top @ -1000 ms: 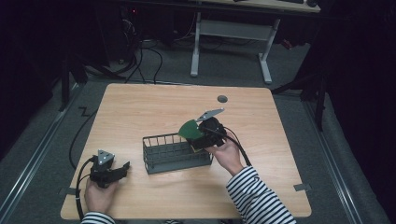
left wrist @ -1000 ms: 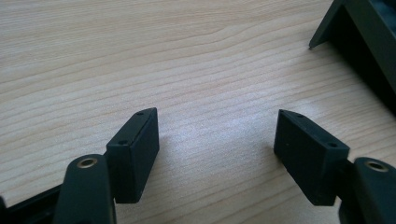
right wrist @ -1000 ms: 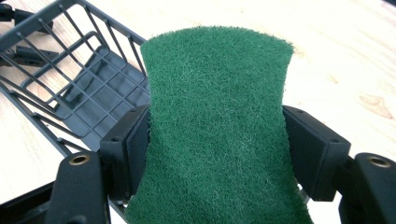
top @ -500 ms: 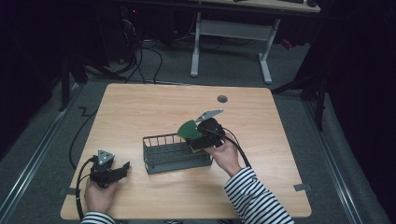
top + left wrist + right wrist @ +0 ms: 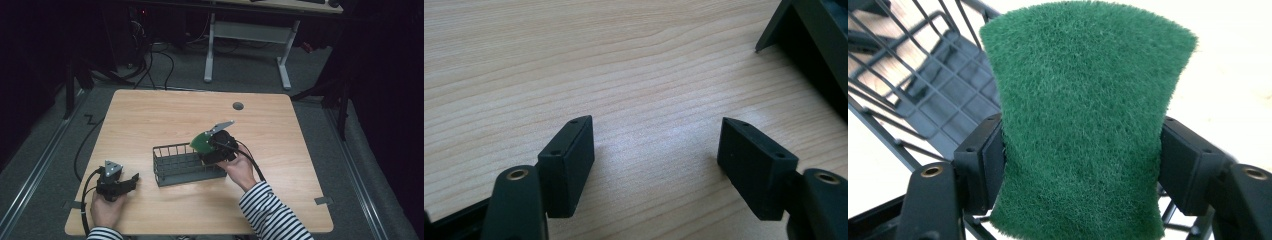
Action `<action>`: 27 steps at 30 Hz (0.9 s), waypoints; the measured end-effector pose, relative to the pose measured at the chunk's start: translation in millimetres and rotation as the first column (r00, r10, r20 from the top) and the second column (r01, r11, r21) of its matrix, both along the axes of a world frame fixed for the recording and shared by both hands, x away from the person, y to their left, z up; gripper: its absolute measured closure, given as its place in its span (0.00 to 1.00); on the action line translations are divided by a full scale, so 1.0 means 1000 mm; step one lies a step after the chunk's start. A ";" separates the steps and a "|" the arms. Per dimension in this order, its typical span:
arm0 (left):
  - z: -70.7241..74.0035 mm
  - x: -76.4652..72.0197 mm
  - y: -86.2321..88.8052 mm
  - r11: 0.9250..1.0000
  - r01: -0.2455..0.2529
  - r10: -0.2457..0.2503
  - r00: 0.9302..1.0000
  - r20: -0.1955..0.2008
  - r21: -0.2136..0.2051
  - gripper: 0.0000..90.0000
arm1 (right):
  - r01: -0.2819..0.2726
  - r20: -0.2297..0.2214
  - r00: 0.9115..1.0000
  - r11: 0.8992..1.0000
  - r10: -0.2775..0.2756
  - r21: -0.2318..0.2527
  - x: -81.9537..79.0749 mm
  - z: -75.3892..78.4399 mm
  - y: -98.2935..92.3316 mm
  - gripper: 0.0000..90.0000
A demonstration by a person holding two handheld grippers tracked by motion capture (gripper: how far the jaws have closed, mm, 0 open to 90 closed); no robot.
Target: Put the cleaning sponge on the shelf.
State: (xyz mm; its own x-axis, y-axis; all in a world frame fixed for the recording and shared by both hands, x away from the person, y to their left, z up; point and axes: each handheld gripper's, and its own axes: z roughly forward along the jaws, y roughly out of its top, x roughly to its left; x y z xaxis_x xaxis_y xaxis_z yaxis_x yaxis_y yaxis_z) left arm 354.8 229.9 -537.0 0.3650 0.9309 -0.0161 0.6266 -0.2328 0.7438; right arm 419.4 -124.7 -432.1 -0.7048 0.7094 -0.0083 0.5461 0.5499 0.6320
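- Right gripper (image 5: 209, 145): jaws pinched on a green scouring pad (image 5: 1083, 120), squeezing it in at the waist. The pad stands up out of the jaws and is clear of the table.
- Position: in the high view the pad (image 5: 202, 142) hangs over the wire basket (image 5: 172, 172), at the basket's 2 o'clock corner, above its rim.
- Change noted: over the last second the right gripper and pad have barely shifted, a slight drift toward the basket at most. The pad remains held, not released.
- Reading: judged as the final approach of a placement; the pad is above the basket but not yet inside it.
- Left gripper (image 5: 120, 183): jaws spread wide with nothing between them, resting over bare table (image 5: 624, 75) at the basket's 8 o'clock. It has not moved.
- Risk: the pad sits near the basket's end wall and could catch the rim on lowering.
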 end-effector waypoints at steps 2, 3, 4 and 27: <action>0.000 0.000 0.000 1.000 0.000 0.000 1.000 0.000 0.000 0.35 | 0.001 -0.009 1.000 1.000 -0.001 -0.011 -0.001 -0.003 0.000 0.32; 0.000 0.000 0.000 1.000 0.000 0.000 1.000 -0.001 0.000 0.35 | 0.000 -0.013 1.000 1.000 0.000 -0.017 -0.001 -0.004 0.000 0.32; 0.000 0.000 0.000 1.000 0.000 0.000 1.000 -0.001 0.001 0.35 | -0.001 -0.014 1.000 1.000 0.001 -0.021 -0.001 -0.005 -0.001 0.32; 0.000 0.000 0.000 1.000 -0.001 0.001 1.000 0.001 -0.001 0.35 | 0.036 -0.009 0.999 0.995 -0.036 0.095 -0.011 0.005 -0.021 0.20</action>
